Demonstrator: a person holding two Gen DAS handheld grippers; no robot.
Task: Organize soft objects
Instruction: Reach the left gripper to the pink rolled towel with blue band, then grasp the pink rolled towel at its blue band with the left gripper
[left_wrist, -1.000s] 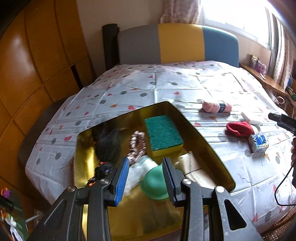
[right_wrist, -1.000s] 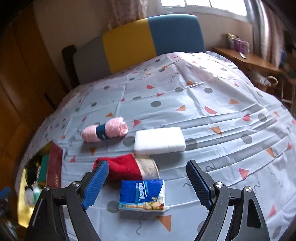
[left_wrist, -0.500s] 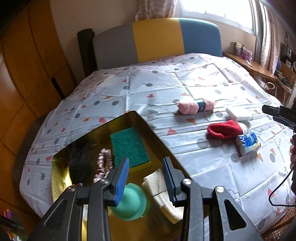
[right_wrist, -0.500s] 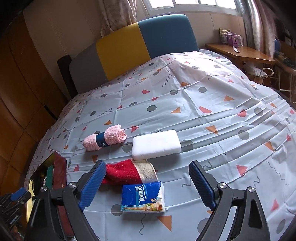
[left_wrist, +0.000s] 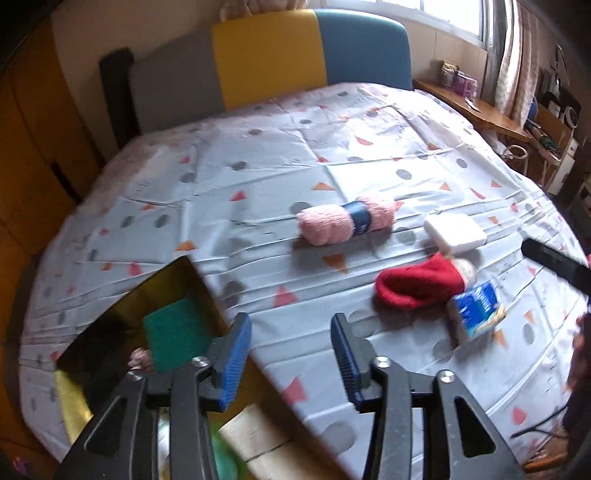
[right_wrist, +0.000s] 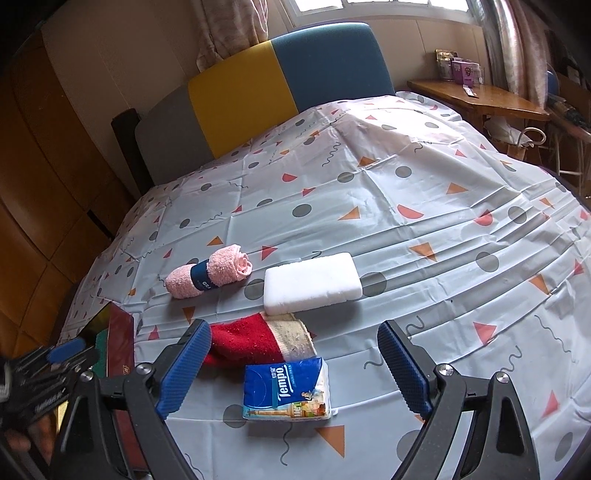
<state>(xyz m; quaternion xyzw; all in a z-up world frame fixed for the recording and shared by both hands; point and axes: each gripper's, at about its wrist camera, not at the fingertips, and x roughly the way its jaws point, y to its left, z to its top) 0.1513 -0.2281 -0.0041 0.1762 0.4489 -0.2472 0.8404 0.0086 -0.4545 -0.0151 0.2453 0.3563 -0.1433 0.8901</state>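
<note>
My left claw: it is leaving the gold box and sliding toward the loose things; its jaws have just been opening to about half wide, with nothing between them.
My right claw: it is waiting wide open and empty, right over the tissue pack.
In the box: the green sponge is sitting inside.
On the bed cover: the pink towel roll, white sponge and red sock are waiting.
Meaning: I am thinking one drop is done and the next pick is coming.

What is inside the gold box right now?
In the gold box, a green sponge, a bit of pink scrunchie and a beige cloth show. The left gripper hides the rest.
</note>
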